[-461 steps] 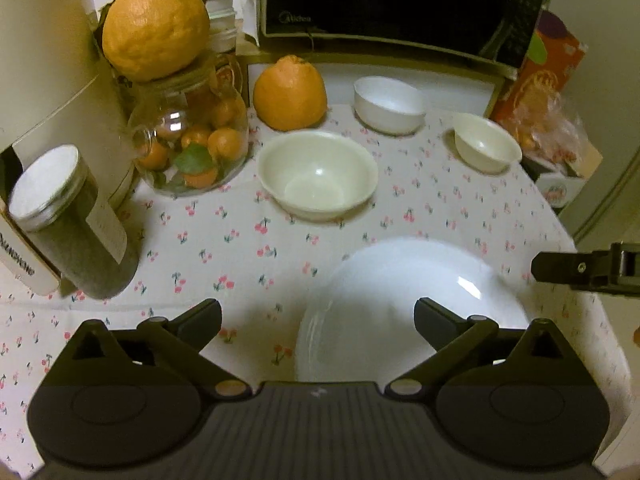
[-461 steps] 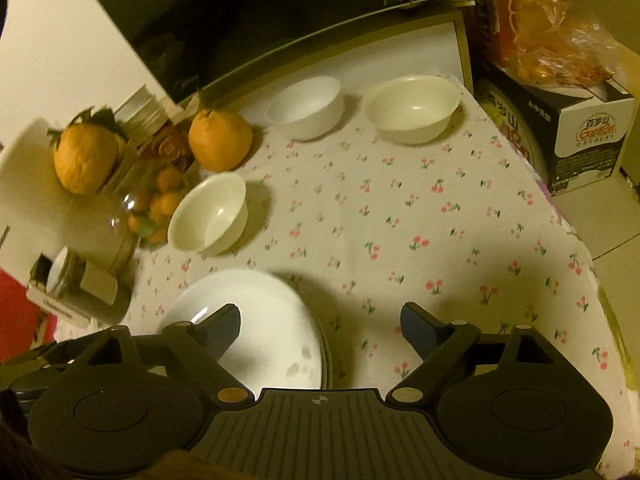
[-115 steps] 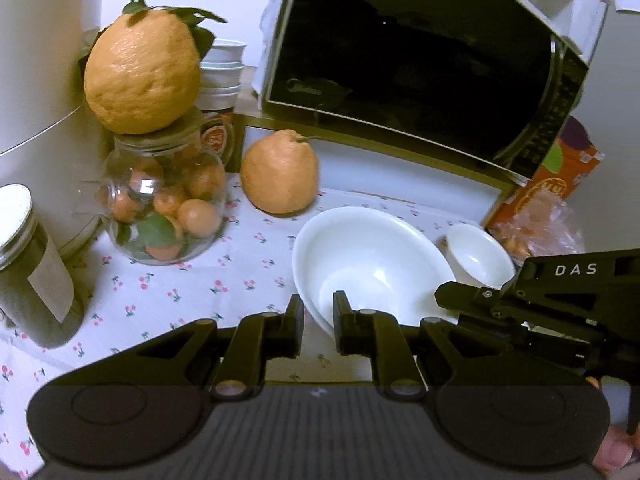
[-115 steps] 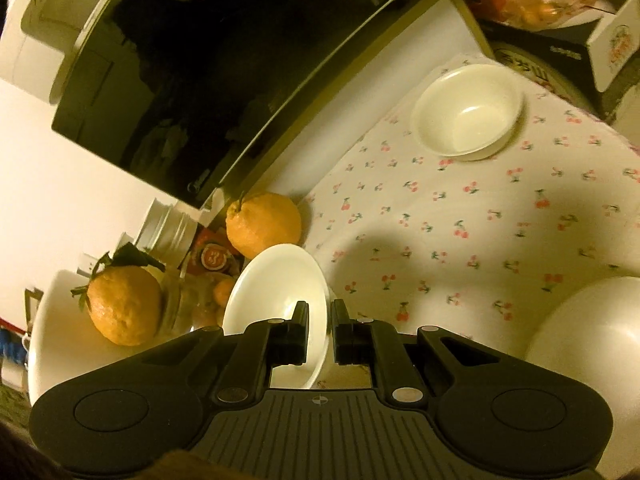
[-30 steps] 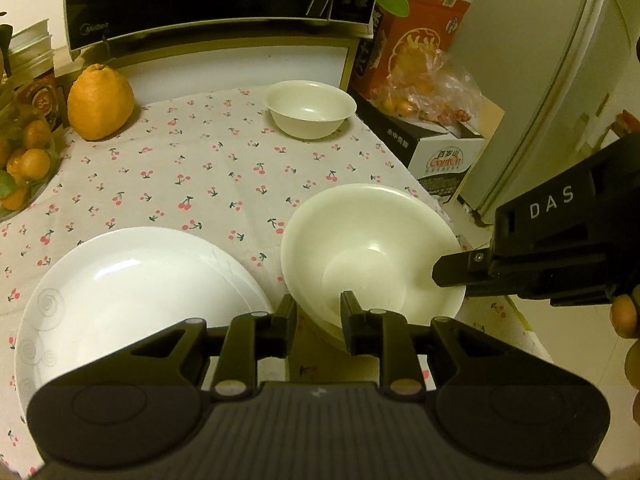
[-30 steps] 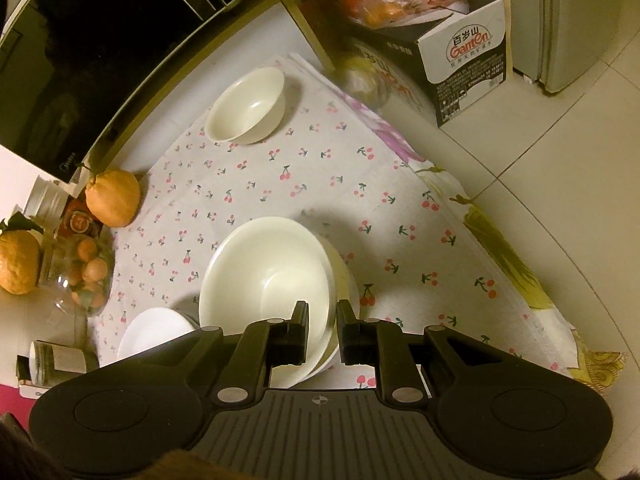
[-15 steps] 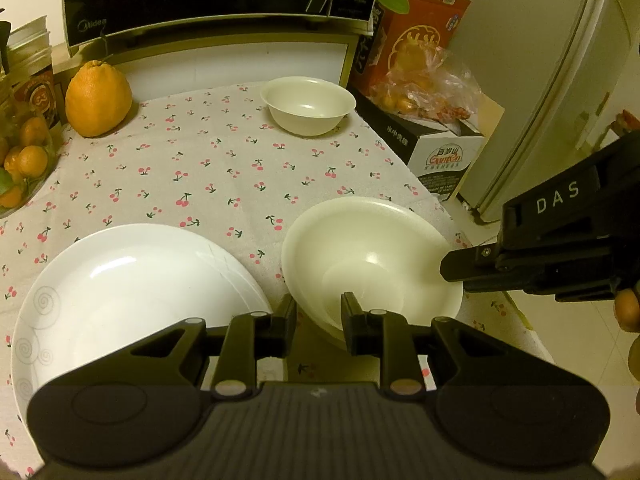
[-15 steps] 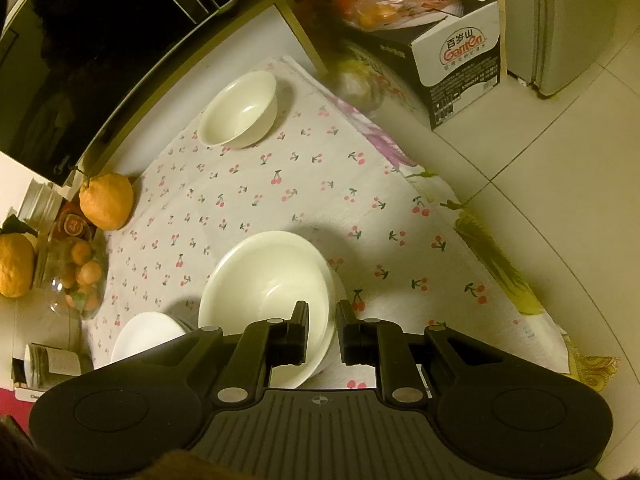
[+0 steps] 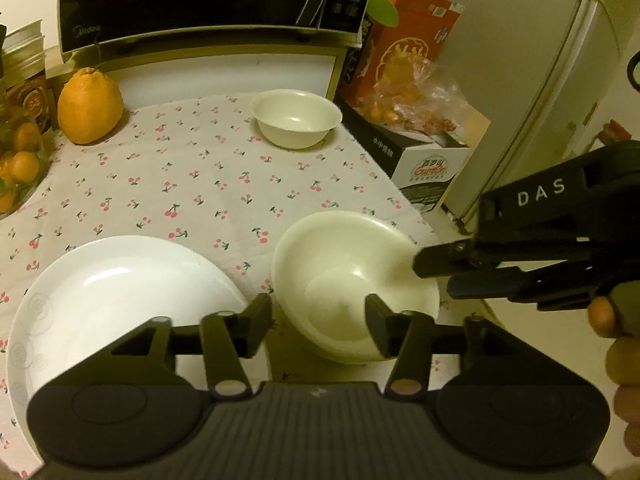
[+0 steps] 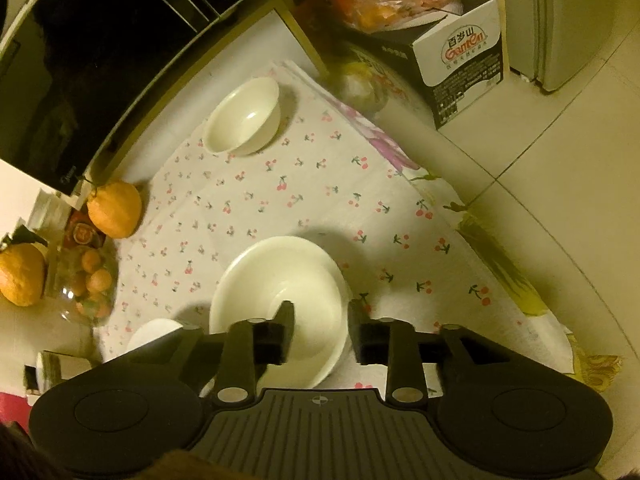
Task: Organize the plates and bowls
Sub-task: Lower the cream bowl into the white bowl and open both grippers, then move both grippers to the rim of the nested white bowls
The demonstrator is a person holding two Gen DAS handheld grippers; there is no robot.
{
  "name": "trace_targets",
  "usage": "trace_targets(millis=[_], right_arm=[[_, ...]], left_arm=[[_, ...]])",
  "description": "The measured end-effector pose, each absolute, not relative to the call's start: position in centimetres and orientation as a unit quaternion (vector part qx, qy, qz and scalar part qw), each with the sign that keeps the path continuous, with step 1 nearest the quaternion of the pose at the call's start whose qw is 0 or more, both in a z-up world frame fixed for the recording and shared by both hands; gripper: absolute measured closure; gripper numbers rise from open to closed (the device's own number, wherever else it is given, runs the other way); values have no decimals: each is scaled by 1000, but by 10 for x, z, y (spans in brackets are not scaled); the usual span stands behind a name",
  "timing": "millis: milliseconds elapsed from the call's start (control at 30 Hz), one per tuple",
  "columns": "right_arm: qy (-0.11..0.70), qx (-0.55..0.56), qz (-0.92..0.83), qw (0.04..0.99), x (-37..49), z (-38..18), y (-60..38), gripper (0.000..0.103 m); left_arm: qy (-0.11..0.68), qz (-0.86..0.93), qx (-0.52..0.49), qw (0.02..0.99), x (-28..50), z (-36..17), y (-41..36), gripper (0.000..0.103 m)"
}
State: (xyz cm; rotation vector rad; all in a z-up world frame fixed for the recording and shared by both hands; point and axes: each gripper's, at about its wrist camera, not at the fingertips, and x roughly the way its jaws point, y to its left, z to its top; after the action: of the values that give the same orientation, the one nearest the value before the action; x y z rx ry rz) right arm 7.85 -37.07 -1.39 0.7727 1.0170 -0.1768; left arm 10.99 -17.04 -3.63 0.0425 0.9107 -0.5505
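Large bowl (image 9: 352, 276): on the bench, just right of the white plate (image 9: 120, 280).
Small bowl (image 9: 296, 122): well behind the large bowl, near the microwave (image 9: 208, 0).
Left gripper (image 9: 318, 320): released, jaws apart astride the large bowl's near rim.
Right gripper (image 10: 320, 332): released, jaws either side of the large bowl's right rim.
Orange (image 9: 90, 106): far left of the large bowl.
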Motion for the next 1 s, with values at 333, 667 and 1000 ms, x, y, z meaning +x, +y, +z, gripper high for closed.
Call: trace_targets(millis=[333, 667, 1000], right_arm=[[439, 385, -62, 810, 76, -5, -383, 30], [426, 418, -50, 801, 83, -4, -399, 16], [414, 475, -27, 776, 116, 0, -427, 13]], left_arm=[[426, -254, 20, 868, 113, -25, -165, 5], [428, -217, 38, 876, 128, -17, -156, 0], [433, -203, 39, 877, 173, -1, -163, 0]])
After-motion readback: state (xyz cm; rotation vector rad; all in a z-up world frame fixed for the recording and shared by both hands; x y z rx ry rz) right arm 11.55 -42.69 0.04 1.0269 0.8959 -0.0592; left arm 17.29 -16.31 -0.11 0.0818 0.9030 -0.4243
